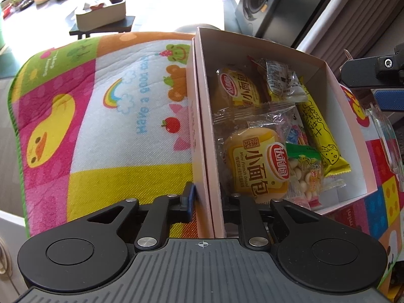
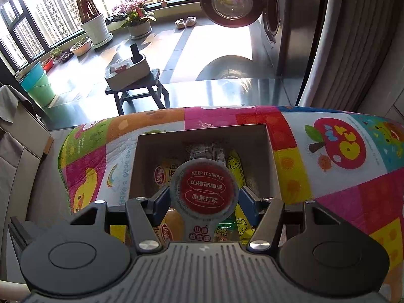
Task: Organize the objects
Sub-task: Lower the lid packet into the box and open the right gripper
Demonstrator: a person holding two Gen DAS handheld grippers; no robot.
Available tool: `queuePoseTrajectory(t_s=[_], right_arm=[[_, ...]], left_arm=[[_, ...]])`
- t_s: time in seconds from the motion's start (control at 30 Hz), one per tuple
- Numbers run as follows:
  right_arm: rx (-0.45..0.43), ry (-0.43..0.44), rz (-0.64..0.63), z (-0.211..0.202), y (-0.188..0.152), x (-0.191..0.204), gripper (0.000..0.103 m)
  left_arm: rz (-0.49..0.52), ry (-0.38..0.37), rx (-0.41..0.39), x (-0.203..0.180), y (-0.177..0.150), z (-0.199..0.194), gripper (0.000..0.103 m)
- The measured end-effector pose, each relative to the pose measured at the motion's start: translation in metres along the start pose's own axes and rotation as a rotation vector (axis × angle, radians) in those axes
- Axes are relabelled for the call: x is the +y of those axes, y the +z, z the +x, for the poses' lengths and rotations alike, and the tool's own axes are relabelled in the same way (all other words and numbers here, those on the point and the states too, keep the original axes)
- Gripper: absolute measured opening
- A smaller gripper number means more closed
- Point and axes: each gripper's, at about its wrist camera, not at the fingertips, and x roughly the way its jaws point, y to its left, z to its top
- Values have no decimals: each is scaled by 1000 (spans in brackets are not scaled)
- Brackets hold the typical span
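Observation:
A pink open box (image 1: 202,101) sits on a colourful cartoon mat (image 1: 101,101). It holds two mini French bread packs (image 1: 255,166), a yellow cheese stick (image 1: 320,136), a green bag of small white pellets (image 1: 305,174) and other wrappers. My left gripper (image 1: 209,198) straddles the box's near left wall, one finger outside and one inside, shut on it. My right gripper (image 2: 204,202) hovers over the box (image 2: 141,166), shut on a round red-labelled snack packet (image 2: 204,189). From the left wrist view, the right gripper's blue pad (image 1: 388,101) shows above the box's right side.
The mat (image 2: 328,171) covers a rounded tabletop with edges close on the left and far sides. Beyond it stand a dark stool (image 2: 136,93) with a tissue holder, potted plants (image 2: 94,25) by the window and a washing machine (image 2: 272,17) with its door open.

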Motion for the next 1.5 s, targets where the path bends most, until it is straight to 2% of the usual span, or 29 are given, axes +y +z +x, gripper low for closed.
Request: queuePoseTrajectory(t_s=[0.53,0.7,0.93,1.03,1.1,1.13,1.3,1.5], right_arm=[[23,-49,-41,8,-22,-6,59],[118,43,5,20,-34,-13,59],[199,81,109,46,-32,-18,56],[231,70,92,60,-30,-15,47],[251,75,89,67,-30,-13,33],[256,77,89,68,-30,-12,30],[223,47,58,64,-29,-13,23],[186,17,46,65,-22,-22,21]], left_arm=[[-2,-14,0,2,1,0,20],[1,-21,4,2,2,1,21],[1,-22,4,3,2,1,21],[-3,-23,2,3,1,1,21],[-5,-22,1,3,1,1,21],[-6,-22,1,3,1,1,21],[-8,-21,3,3,1,1,21],[-12,-17,0,2,2,1,20]])
